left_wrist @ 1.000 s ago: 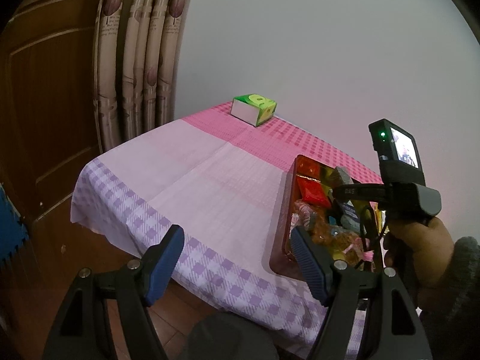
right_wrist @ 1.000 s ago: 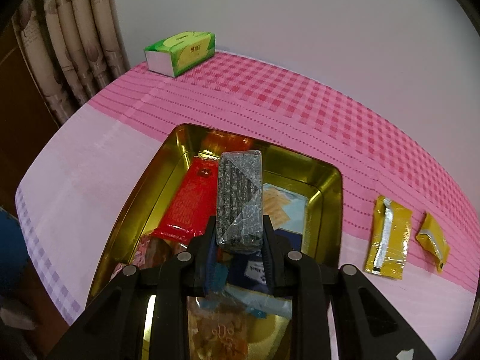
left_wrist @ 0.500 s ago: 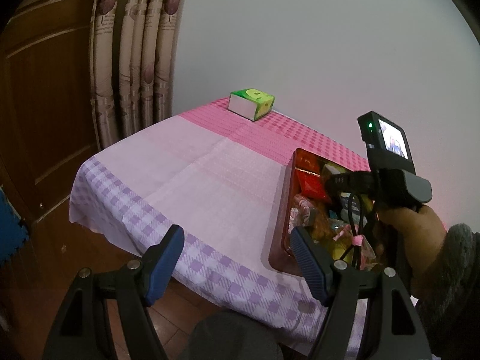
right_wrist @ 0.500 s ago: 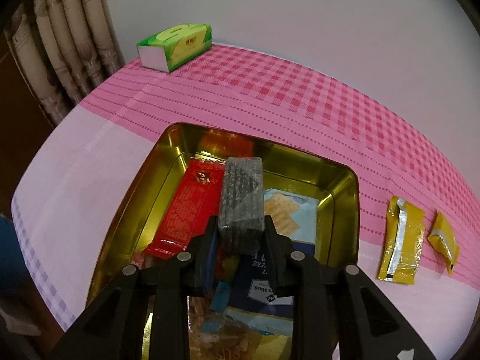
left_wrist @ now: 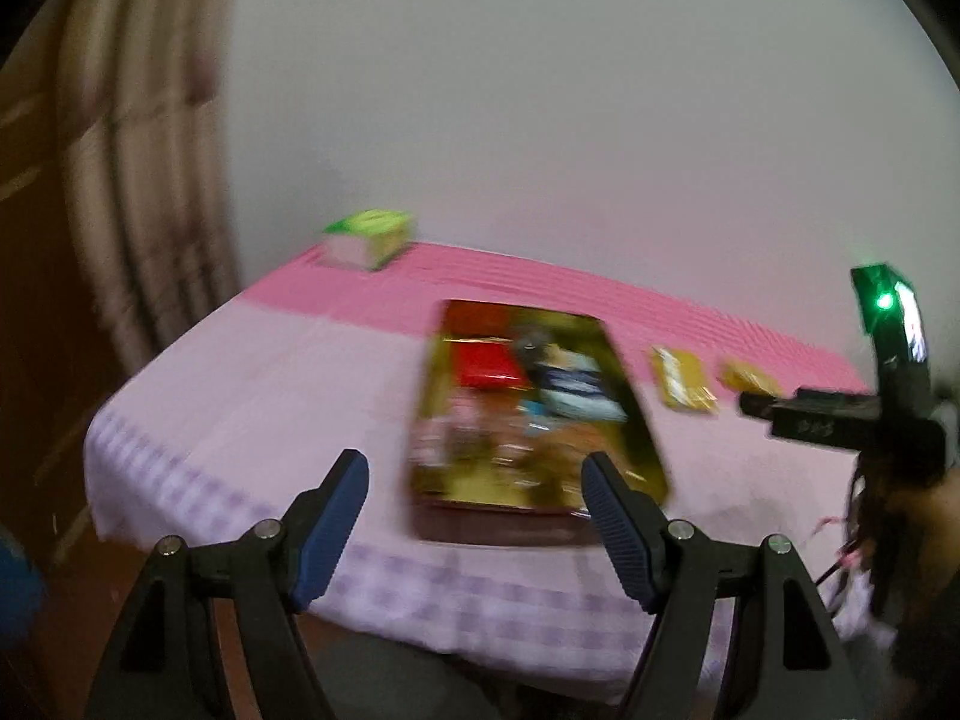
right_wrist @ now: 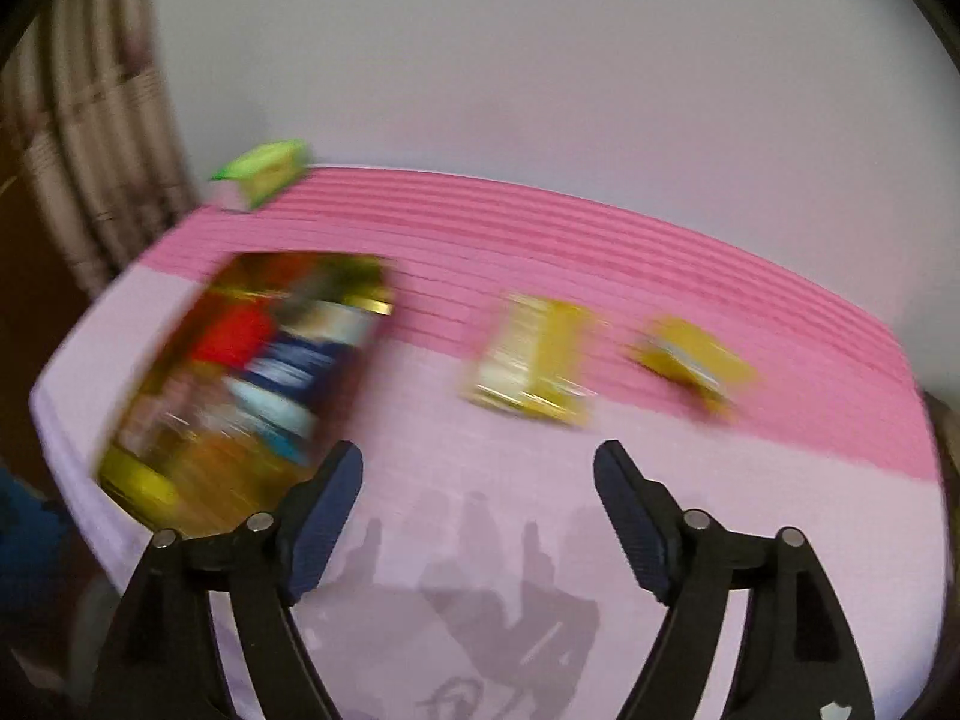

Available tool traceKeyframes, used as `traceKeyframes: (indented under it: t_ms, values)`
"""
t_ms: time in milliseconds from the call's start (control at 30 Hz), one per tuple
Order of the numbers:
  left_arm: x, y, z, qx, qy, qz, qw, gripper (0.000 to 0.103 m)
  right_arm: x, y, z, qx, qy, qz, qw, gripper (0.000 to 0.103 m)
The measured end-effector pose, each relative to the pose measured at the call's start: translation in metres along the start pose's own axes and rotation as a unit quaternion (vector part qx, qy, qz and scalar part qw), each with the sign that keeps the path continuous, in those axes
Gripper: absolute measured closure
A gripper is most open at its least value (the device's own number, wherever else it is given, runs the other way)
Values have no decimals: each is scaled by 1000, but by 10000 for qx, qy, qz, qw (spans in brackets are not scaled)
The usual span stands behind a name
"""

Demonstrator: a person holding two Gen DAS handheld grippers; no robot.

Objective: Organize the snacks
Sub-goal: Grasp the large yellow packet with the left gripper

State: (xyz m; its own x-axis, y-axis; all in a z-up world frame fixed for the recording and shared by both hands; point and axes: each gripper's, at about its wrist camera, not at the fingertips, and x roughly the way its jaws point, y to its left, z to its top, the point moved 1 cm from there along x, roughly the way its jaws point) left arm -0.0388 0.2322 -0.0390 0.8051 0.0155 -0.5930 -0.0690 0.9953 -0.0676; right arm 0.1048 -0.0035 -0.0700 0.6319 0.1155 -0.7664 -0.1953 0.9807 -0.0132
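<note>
Pink tablecloth under wide-open, empty right gripper.

I see the tin sitting on the table near its front edge, packed with snack packets. To its right two loose packets lie on the cloth, the nearer packet just beside the tin, the farther packet beyond it, apart from both. At the far left corner, against the wall, sits the tissue box. Left of the table hangs the curtain. My right claw hovers over bare cloth, right of the tin, in front of the loose packets.
</note>
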Motion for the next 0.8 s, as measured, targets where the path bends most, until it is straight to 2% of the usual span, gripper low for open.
traceKeyframes:
  t_ms: [133, 300, 433, 567, 800]
  values:
    - [23, -65, 7, 642, 169, -474, 9967, 28, -21, -89, -46, 821, 35, -424, 9957, 23]
    - [73, -147, 34, 1072, 192, -758, 9912, 28, -45, -146, -81, 1399, -122, -604, 9882, 23]
    - [122, -190, 48, 1131, 375, -882, 9889, 28, -55, -161, -93, 1480, -279, -563, 9870, 21]
    - [177, -209, 66, 822, 745, -913, 9896, 28, -55, -170, -93, 1679, -280, -139, 9853, 21]
    - [253, -227, 70, 787, 1337, -537, 9864, 28, -67, -175, -88, 1699, -468, 194, 9842, 19]
